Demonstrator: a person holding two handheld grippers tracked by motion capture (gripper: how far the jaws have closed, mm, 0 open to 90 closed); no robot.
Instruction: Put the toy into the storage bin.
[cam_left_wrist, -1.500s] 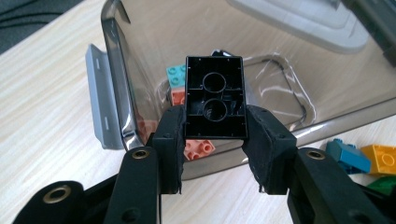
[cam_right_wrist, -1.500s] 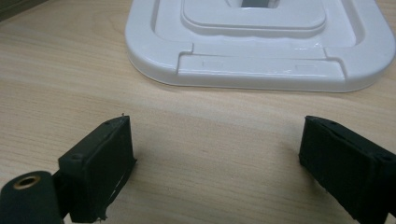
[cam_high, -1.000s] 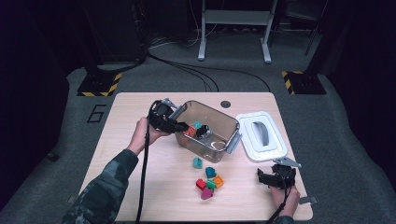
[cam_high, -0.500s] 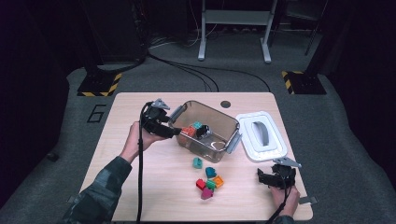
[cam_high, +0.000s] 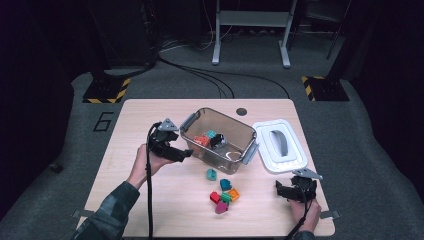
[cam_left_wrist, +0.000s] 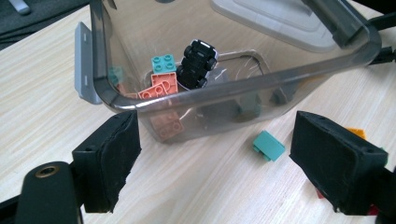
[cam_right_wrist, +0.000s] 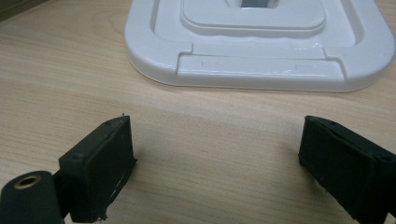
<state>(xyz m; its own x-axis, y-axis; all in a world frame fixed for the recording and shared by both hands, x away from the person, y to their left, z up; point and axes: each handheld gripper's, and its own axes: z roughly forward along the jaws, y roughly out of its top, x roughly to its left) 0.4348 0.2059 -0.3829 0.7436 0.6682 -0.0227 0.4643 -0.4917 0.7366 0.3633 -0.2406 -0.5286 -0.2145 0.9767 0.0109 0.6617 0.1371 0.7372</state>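
Clear plastic makes the bin (cam_high: 220, 140), which sits in the middle of the surface (cam_high: 125, 125). It holds orange and teal bricks (cam_left_wrist: 161, 79) and a little black toy with wheels (cam_left_wrist: 198, 63). More bricks (cam_high: 224, 192) lie loose on the wood at 6 o'clock from the bin. The white lid (cam_high: 280, 145) lies flat at 3 o'clock from it.

The left gripper (cam_high: 175, 152) sits at the bin's 9 o'clock side. Its fingers (cam_left_wrist: 109, 158) are wide open and hold nothing. I think they could bump the wall and push the light bin away. The right gripper (cam_high: 287, 190) rests near the lid's 6 o'clock edge, fingers wide open and empty too. It could knock the lid sideways.
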